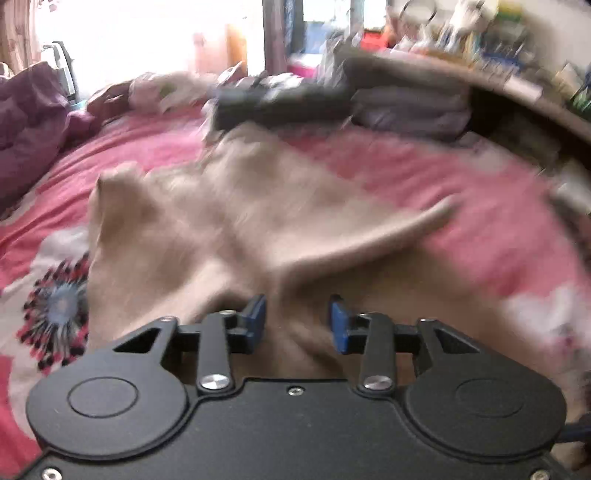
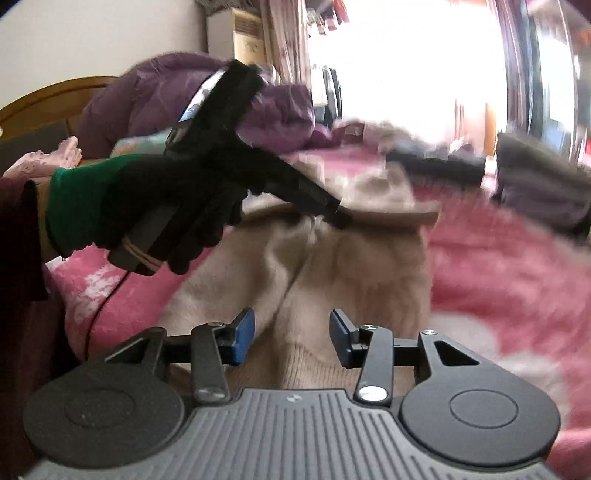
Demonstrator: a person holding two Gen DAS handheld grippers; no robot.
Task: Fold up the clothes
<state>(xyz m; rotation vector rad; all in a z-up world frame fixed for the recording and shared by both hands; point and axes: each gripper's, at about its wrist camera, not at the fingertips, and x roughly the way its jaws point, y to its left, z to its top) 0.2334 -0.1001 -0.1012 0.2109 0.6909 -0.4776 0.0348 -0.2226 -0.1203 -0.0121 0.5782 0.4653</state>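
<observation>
Both tongs, left (image 1: pixel 298 317) and right (image 2: pixel 291 338), gape over the rumpled beige sweater (image 1: pixel 207 221) on the bed (image 1: pixel 424 173); flatten before creasing.

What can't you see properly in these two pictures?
- Shelf clutter, left wrist view: too blurred to name.
- Dark folded pile behind the beige knitted garment: smeared by motion.
- Window area, right wrist view: washed out by glare.
- Left hand-held gripper tips: blurred; grip unclear.
</observation>
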